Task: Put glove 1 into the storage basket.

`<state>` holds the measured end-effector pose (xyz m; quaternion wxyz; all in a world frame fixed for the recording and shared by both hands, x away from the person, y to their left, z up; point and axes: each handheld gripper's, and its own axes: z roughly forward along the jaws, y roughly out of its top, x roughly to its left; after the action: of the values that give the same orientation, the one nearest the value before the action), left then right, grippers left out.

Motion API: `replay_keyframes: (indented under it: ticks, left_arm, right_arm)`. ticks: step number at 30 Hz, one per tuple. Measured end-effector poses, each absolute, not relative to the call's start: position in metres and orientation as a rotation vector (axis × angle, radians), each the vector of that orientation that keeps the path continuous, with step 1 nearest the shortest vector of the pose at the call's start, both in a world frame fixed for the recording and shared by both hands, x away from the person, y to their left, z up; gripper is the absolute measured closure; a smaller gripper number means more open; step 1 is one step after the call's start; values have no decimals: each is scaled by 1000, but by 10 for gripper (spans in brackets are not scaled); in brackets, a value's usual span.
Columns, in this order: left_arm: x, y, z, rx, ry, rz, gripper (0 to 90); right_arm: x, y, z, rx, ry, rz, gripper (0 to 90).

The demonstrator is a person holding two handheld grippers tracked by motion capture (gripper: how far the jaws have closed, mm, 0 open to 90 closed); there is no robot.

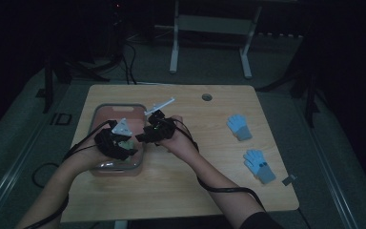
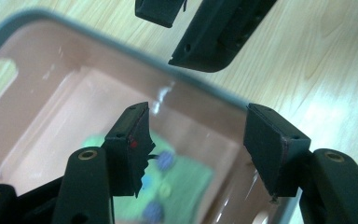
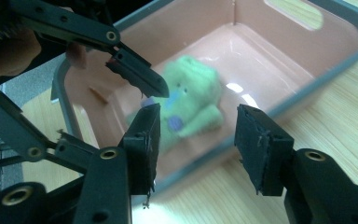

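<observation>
Wooden table (image 1: 186,186), light top, dim room. A pink bin (image 1: 106,112) with a grey rim sits on the table's left half. Two blue gloves lie well apart from it on the right side: one blue glove (image 1: 238,127) farther back, a second blue glove (image 1: 259,165) nearer the person.

Inside the bin a green glove (image 3: 193,100) lies flat on the bottom (it carries a few blue-purple dots; slightly blurred in the right gripper view).

Left gripper (image 2: 196,149) hangs over the bin, jaws about half open, nothing between the pads; the green glove shows below the gap, not touched. Right gripper (image 3: 196,140) hangs at the bin's right edge, jaws likewise about half open and empty, the bin's rim and the green glove seen beyond them.
</observation>
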<state>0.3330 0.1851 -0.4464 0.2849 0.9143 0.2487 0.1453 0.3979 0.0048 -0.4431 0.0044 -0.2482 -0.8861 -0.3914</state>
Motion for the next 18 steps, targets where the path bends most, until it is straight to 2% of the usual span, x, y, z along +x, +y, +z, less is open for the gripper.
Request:
replay_keyframes:
  ticks: [18]
  left_arm:
    - [334,110,-453,2475,607,364,438]
  right_arm:
    - [394,-91,-451,-904,-2813,-1261,514]
